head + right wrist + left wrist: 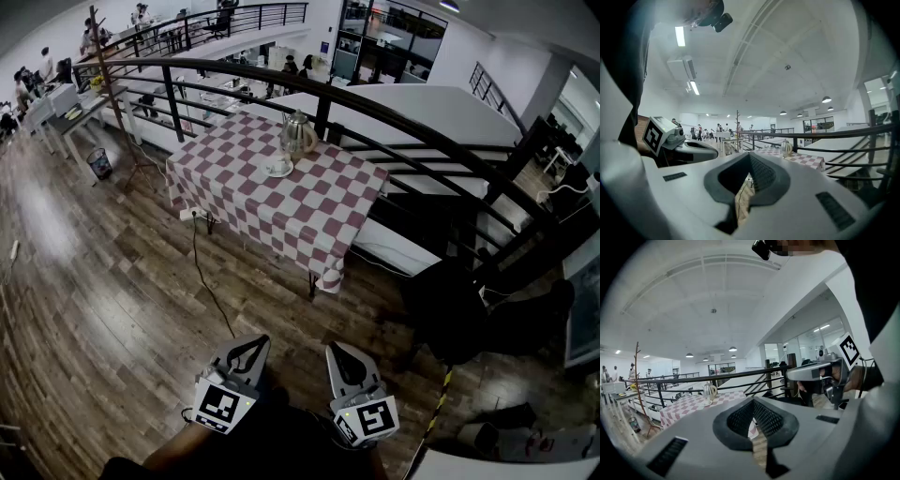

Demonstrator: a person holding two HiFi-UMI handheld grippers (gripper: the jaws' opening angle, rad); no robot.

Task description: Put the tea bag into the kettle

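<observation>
Head view — kettle [298, 134] on table [323, 204]

A dark wooden plank floor [94, 281] spreads under a table draped in a red-and-white checked cloth [319, 216], which stands beside a curved black metal railing [324, 111]. Glass-walled rooms [389, 37] lie beyond. Round ceiling lamps [733, 348] glow under a white ceiling [693, 296]. A black cable [208, 286] trails across the floor.

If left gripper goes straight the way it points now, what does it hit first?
Nothing nearby. The left gripper, jaws shut and empty, points over wooden floor toward the checked-cloth table. First contact would probably be the cloth's near hanging edge, short of the kettle; depth is hard to judge.
</observation>
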